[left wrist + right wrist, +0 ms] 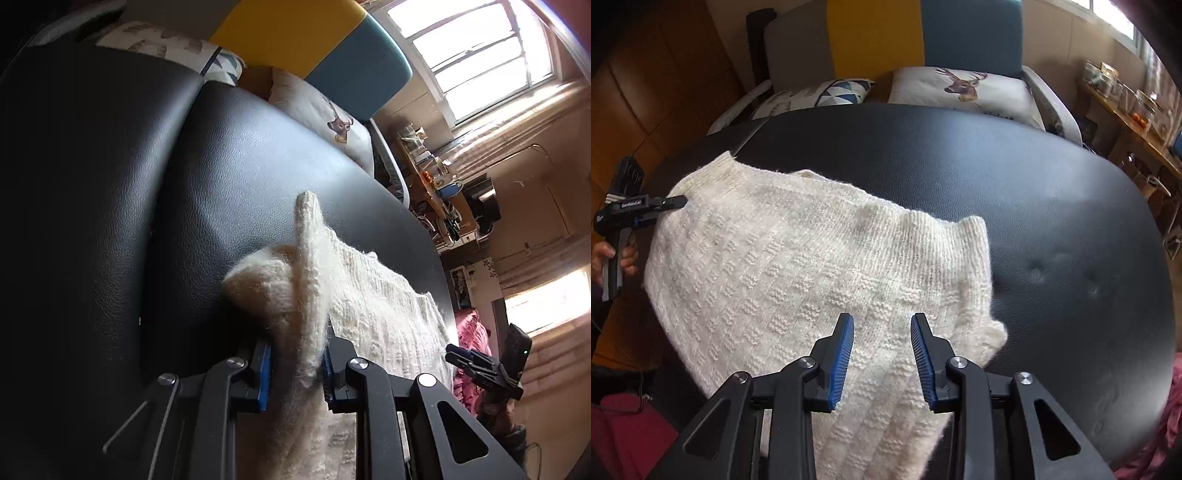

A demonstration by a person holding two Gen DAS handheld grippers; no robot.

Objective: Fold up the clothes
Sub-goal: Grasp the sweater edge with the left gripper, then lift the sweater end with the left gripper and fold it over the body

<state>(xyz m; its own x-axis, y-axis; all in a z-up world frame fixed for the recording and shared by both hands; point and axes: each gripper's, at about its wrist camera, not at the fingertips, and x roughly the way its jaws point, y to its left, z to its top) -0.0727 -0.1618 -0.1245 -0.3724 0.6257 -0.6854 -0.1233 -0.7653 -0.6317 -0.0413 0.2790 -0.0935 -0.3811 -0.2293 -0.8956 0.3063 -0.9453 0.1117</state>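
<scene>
A cream knitted sweater (pixel 798 266) lies spread on a black leather surface (pixel 1052 206). In the left wrist view my left gripper (pixel 297 350) is shut on a raised fold of the sweater (pixel 295 295), with the knit squeezed between the blue pads (pixel 265 363). The right wrist view shows that same left gripper (pixel 677 202) at the sweater's far left edge, held by a hand (pixel 611 254). My right gripper (pixel 882 332) hangs over the sweater's near part, its blue pads apart and nothing pinched between them. From the left wrist view the right gripper (pixel 452 354) appears at the sweater's right end.
Behind the black surface a sofa holds a deer-print cushion (pixel 964 88) and a triangle-pattern cushion (pixel 827 94). A cluttered wooden shelf (pixel 1130 110) stands at the right. Pink fabric (pixel 471 343) lies beyond the right edge. The right half of the leather surface is bare.
</scene>
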